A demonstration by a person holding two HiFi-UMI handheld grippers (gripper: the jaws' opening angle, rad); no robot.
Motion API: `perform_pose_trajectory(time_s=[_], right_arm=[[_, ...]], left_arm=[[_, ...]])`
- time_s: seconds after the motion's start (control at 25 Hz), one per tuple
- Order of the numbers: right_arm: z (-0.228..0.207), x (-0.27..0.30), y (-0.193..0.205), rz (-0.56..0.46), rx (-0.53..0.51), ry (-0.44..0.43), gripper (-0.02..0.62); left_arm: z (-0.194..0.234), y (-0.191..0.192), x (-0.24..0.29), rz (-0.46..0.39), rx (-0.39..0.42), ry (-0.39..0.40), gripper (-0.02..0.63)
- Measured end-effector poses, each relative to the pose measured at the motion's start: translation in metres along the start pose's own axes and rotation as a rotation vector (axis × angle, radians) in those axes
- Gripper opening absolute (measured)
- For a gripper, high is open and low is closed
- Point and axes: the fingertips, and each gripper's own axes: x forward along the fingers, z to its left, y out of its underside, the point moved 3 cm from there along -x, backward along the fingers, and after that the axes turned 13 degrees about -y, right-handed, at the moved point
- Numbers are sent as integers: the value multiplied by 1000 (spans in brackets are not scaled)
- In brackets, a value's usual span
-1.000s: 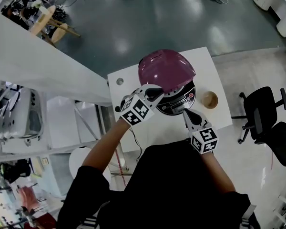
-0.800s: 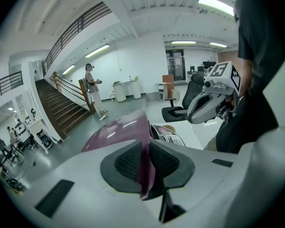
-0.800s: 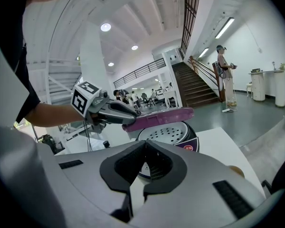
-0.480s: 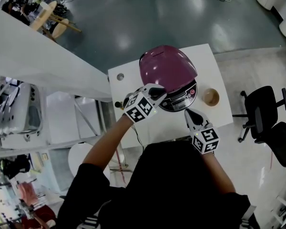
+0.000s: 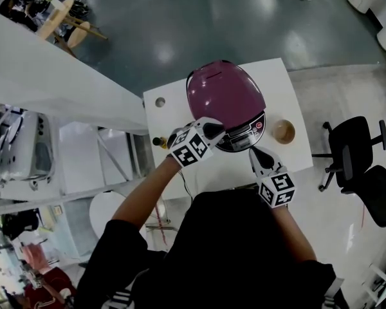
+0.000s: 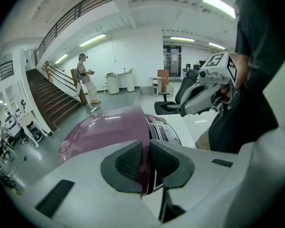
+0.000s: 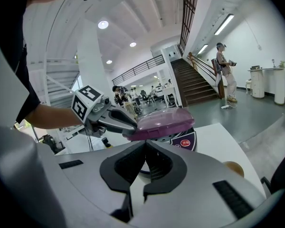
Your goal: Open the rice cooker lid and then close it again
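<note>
The rice cooker [image 5: 244, 136] stands on a white table [image 5: 280, 82], its purple lid [image 5: 224, 90] tilted partly up over the body. My left gripper [image 5: 217, 132] is shut on the lid's front rim; in the left gripper view the rim [image 6: 143, 165] runs between the two pads, with the control panel [image 6: 164, 131] just beyond. The right gripper view shows the lid [image 7: 164, 120] raised a little above the body, with the left gripper [image 7: 128, 127] pinching its edge. My right gripper [image 5: 255, 152] hovers in front of the cooker, shut with nothing in it [image 7: 146, 163].
A small wooden bowl [image 5: 283, 132] sits on the table right of the cooker. A black office chair [image 5: 357, 159] stands beyond the table's right edge. White shelving [image 5: 64, 89] lies to the left, and a round hole [image 5: 159, 102] marks the table's left corner.
The left gripper has moved down with the lid's rim, so the lid tilts lower over the cooker body. The right gripper has stayed in place.
</note>
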Motion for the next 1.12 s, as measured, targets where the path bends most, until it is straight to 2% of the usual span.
perform_pose_trajectory(time_s=[0.48, 0.8, 1.0, 1.12], right_arm=[[-18, 14, -5, 24, 16, -10, 0], [-31, 17, -5, 40, 23, -2, 0], [-38, 21, -6, 52, 29, -3, 0], [-43, 25, -6, 59, 32, -7, 0]], left_arm=[[-5, 15, 15, 19, -55, 38, 18], [-6, 21, 22, 57, -70, 54, 5], [-8, 20, 23, 115, -75, 51, 3], [-7, 20, 27, 132, -111, 61, 3]])
